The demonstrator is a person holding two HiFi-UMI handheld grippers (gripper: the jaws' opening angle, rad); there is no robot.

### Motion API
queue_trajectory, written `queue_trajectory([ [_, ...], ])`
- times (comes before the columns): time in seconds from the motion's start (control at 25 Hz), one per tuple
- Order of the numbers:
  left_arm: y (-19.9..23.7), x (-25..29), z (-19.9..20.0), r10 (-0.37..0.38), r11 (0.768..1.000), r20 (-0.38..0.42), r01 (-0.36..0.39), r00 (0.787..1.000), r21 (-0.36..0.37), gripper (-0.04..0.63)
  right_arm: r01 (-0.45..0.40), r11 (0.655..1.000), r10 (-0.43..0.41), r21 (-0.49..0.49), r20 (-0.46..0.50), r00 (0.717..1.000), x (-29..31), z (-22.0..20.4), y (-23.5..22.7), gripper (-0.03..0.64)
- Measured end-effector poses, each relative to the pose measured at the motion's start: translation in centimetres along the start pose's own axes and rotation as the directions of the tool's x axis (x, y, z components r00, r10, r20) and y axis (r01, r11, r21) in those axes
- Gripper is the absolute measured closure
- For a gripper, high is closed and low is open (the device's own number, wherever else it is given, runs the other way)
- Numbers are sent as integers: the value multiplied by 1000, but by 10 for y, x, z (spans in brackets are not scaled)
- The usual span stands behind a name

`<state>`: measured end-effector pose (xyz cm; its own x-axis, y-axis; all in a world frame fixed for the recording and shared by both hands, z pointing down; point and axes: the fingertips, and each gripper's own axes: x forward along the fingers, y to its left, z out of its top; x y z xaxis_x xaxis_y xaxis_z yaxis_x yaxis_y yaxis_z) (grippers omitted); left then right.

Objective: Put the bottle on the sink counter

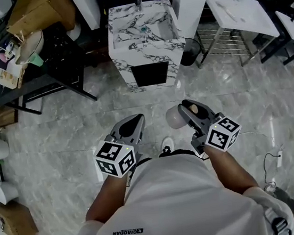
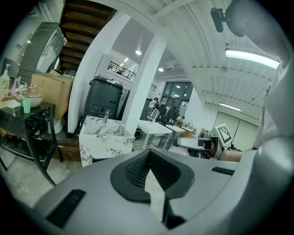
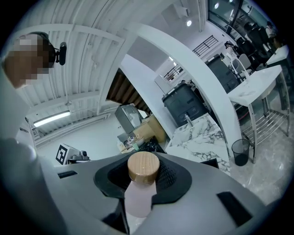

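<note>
Right gripper (image 3: 143, 178): grey shell, black ribbed pads, closed at mid-width on a pale pink translucent bottle (image 3: 138, 196) with a round wood-coloured cap (image 3: 143, 167). The pads clamp just below the cap. The bottle lies along the jaws with its cap pointing away from the person, and no label shows on it.

Left gripper (image 2: 151, 173): same build, jaws drawn together at the tips, nothing between them. It is carried beside the right one.

Marker cubes (image 1: 222, 133): one on each gripper, black-and-white square codes, no letters.

White shirt (image 1: 179, 201): small dark print near the lower edge, upside-down in the head view and too small to read with confidence.

Grey marble-look tiled floor (image 1: 57, 131): an open stretch between the grippers and the goal.

White pedestal sink with dark veining (image 1: 127, 49): well apart from the bottle, straight ahead, with a basin to one side, a flat counter top beside it and a small metal tap (image 1: 138, 2) at the back. A black wire bin (image 1: 189, 50) stands just beside it.

Step in hand, as judged: carrying. It would be done well by:
- keeping the clamp firm;
- approaching squarely;
- turning the bottle base-down over the flat counter, clear of basin and tap;
- releasing only once the base sits flat.
</note>
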<state>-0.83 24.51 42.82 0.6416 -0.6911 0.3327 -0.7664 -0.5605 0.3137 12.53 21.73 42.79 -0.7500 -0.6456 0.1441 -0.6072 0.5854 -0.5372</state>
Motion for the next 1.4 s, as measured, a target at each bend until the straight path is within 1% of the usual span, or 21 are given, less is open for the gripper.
queue_trajectory([
  [0.2, 4, 31, 13, 5, 1000, 2, -5, 1000, 18, 581, -15, 1000, 15, -6, -7, 1000, 10, 17, -23, 489],
  [0.32, 9, 47, 22, 12, 1000, 10, -12, 1000, 4, 581, -18, 1000, 18, -6, -3, 1000, 13, 27, -39, 489],
  [0.4, 12, 53, 25, 20, 1000, 16, -20, 1000, -7, 581, -20, 1000, 20, -11, -4, 1000, 13, 33, -45, 489],
  [0.68, 20, 65, 32, 47, 999, 10, -47, 999, -14, 581, -22, 1000, 22, 3, 2, 1000, 16, 41, -62, 489],
  [0.96, 27, 85, 36, 23, 1000, -7, -23, 1000, -10, 581, -9, 1000, 9, 1, -7, 1000, 22, 46, -76, 489],
  [1.12, 34, 102, 38, 3, 1000, -11, -3, 1000, -2, 581, 8, 1000, -8, 4, -7, 1000, 28, 45, -93, 489],
  [1.4, 62, 124, 50, 7, 1000, -3, -7, 1000, -3, 581, 4, 1000, -4, -3, -12, 1000, 58, 59, -108, 489],
])
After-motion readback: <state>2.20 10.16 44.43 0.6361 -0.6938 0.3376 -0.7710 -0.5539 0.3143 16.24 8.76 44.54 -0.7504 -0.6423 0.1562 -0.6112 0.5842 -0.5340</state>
